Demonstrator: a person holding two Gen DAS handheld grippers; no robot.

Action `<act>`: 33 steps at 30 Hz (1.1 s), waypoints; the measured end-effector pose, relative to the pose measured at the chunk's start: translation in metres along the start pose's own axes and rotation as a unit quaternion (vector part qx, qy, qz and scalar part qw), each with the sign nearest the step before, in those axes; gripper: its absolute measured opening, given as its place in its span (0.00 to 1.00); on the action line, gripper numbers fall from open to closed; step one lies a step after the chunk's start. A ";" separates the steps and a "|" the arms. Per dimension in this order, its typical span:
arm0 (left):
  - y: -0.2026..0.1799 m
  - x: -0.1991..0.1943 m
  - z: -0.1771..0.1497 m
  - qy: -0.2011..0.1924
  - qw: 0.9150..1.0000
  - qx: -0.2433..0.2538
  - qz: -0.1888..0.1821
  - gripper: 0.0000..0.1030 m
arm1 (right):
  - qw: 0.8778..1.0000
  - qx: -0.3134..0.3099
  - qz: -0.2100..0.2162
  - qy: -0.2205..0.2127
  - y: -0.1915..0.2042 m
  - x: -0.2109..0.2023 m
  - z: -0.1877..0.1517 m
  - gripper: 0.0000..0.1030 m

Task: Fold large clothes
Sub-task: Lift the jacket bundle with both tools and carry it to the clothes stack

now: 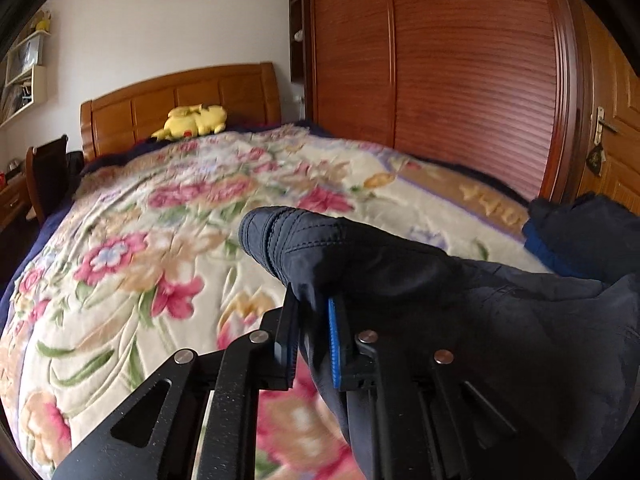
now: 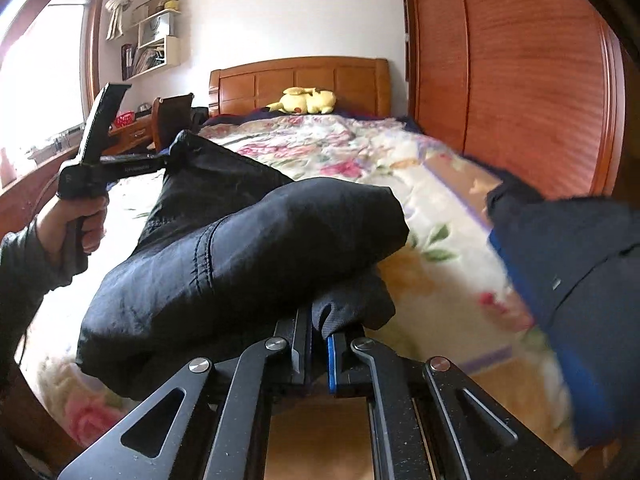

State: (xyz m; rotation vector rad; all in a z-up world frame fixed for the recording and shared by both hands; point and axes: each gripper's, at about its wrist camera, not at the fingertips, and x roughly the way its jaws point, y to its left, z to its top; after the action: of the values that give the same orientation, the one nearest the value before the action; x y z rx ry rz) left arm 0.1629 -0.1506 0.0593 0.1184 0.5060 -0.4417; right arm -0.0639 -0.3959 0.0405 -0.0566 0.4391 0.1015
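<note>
Dark jacket (image 2: pixel 240 248) hangs between your left gripper (image 1: pixel 314 320) and right gripper (image 2: pixel 318 340), both clamped on fabric; lift evenly above the bed (image 1: pixel 140 220).

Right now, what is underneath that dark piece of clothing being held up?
Under the dark garment, pinched by both claws, lies the floral bedspread. Where the cloth sags, the bedspread beneath it is hidden, so anything lying there cannot be seen.

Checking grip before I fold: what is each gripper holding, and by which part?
Both are shut on the dark garment. The left gripper pinches a stitched hem fold; the right gripper pinches a bunched edge. Which part of the garment each is cannot be told.
</note>
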 end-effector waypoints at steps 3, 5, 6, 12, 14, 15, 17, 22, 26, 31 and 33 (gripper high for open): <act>-0.022 0.000 0.022 -0.016 1.000 0.005 -0.002 0.13 | 1.000 -0.020 -0.019 -0.012 -0.016 -0.012 0.014 0.04; -0.042 0.000 0.043 -0.028 1.000 0.012 -0.007 0.13 | 0.999 -0.029 -0.034 -0.024 -0.029 -0.025 0.025 0.04; -0.054 0.000 0.054 -0.032 0.999 0.019 -0.009 0.13 | 0.998 -0.035 -0.042 -0.029 -0.036 -0.032 0.030 0.04; -0.141 -0.005 0.121 -0.076 0.995 0.046 -0.044 0.13 | 0.991 -0.039 -0.115 -0.058 -0.108 -0.081 0.055 0.04; -0.180 -0.003 0.141 -0.089 0.992 0.060 -0.060 0.13 | 0.987 -0.036 -0.142 -0.062 -0.129 -0.097 0.059 0.04; -0.198 -0.002 0.149 -0.093 0.991 0.065 -0.066 0.13 | 0.985 -0.032 -0.160 -0.065 -0.144 -0.109 0.059 0.04; -0.239 0.004 0.164 -0.101 0.988 0.075 -0.089 0.13 | 0.979 -0.027 -0.190 -0.066 -0.163 -0.125 0.059 0.04; -0.332 0.042 0.175 -0.083 0.980 0.092 -0.154 0.13 | 0.962 0.026 -0.266 -0.054 -0.226 -0.159 0.039 0.04; -0.376 0.087 0.151 -0.033 0.980 0.108 -0.165 0.13 | 0.954 0.074 -0.291 -0.002 -0.269 -0.146 -0.001 0.04; -0.369 0.124 0.125 0.009 0.984 0.115 -0.136 0.14 | 0.957 0.088 -0.276 0.014 -0.271 -0.128 -0.024 0.05; -0.366 0.135 0.121 0.037 0.983 0.123 -0.133 0.14 | 0.956 0.087 -0.280 0.018 -0.268 -0.131 -0.027 0.05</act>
State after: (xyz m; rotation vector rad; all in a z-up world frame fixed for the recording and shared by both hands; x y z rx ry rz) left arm 0.1622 -0.5576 0.0973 0.3079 0.5406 -0.7638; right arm -0.1634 -0.6758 0.0807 -0.0078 0.4538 -0.4968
